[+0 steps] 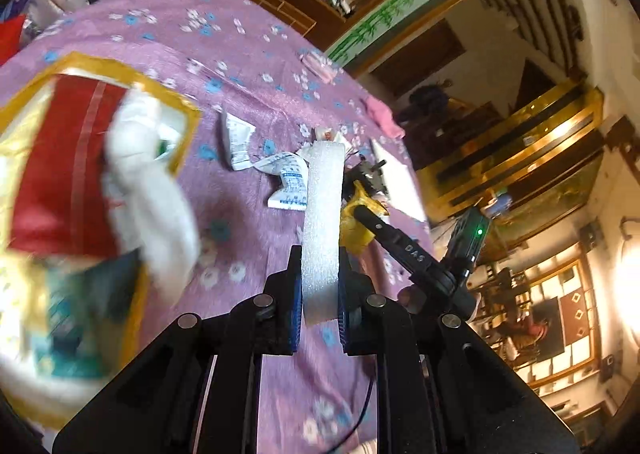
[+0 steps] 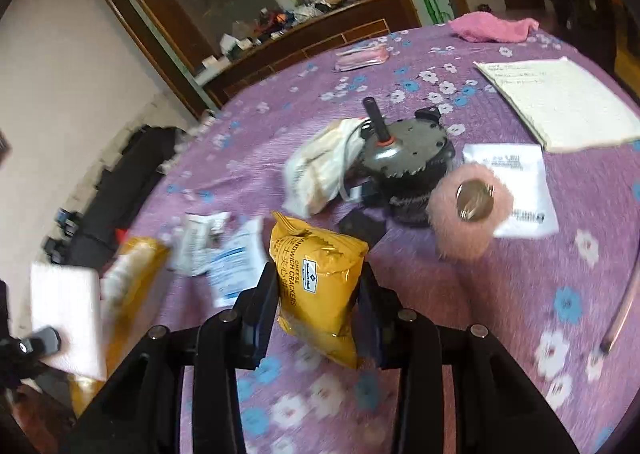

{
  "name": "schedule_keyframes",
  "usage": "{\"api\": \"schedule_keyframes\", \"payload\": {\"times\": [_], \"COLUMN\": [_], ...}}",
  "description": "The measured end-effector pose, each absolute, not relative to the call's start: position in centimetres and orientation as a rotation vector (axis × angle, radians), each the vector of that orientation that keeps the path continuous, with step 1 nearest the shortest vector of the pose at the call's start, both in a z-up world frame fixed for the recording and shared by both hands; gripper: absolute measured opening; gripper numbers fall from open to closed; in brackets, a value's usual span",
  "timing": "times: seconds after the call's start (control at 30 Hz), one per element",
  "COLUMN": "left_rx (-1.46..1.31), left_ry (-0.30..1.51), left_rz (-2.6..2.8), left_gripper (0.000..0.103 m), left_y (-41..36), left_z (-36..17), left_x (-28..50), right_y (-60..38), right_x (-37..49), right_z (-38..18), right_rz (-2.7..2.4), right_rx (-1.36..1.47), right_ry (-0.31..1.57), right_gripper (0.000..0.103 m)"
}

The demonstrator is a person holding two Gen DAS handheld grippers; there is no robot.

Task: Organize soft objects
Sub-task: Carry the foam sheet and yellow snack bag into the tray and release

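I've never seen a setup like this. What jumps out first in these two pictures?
Two things held up close: the left tongs pinch a white foam strip, and the right tongs squeeze a yellow cracker packet. Beneath both spreads a purple flowered tablecloth; on it, beyond the packet, stand a grey metal motor and a fluffy pink pompom beside it.

Left hand-held gripper (image 1: 319, 286) clamps white foam strip (image 1: 322, 222) above purple floral cloth (image 1: 248, 66).
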State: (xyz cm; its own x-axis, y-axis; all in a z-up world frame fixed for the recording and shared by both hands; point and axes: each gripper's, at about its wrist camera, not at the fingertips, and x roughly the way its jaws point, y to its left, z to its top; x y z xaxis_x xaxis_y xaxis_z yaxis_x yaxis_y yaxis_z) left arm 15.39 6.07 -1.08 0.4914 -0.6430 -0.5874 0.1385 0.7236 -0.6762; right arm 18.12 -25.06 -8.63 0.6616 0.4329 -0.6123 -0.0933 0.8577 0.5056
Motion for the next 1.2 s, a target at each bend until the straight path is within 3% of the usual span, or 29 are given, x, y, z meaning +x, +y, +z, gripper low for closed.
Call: {"api": "schedule_keyframes", "payload": {"times": [0.17,0.37,0.7,1.0,1.07,1.1,1.2], "left_rx": [-0.618,-0.641,-0.792,-0.877,-0.886,-0.873,-0.806], "left_ry": [0.867,0.849,0.89,0.952,0.952,0.955,0.936], "left_rz": [-0.452,-0.338,-0.283,-0.264,-0.245,-0.24,-0.214], "left_gripper": [0.013,0.013,0.013,0.014,0.02,0.035,0.043], "left_y": [11.6,17.1,23.9,26.5,26.7,26.6,26.2], "left_z": [1.4,0.9,-3.8,-7.4,-7.7,-7.6,-6.9], "left_x": [11.4,10.3,9.4,12.0,12.0,11.9,11.4], "right_y": [-22.8,-13.4,-0.2,2.9,3.3,3.5,3.3], "right_x": [13.4,11.1,10.9,10.8,10.7,10.8,10.6], "right_z": [-4.9,-2.0,-3.3,-5.2,-5.4,-5.6,-5.5], "right_rz": [0.447,0.672,0.809,0.781,0.768,0.766,0.786], "right_rx": [0.507,0.413,0.211,0.093,0.088,0.089,0.099], "right_ry": [0.751,0.804,0.932,0.968,0.974,0.986,0.979], "right_gripper": [0.038,0.038,0.038,0.039,0.04,0.04,0.04]}}
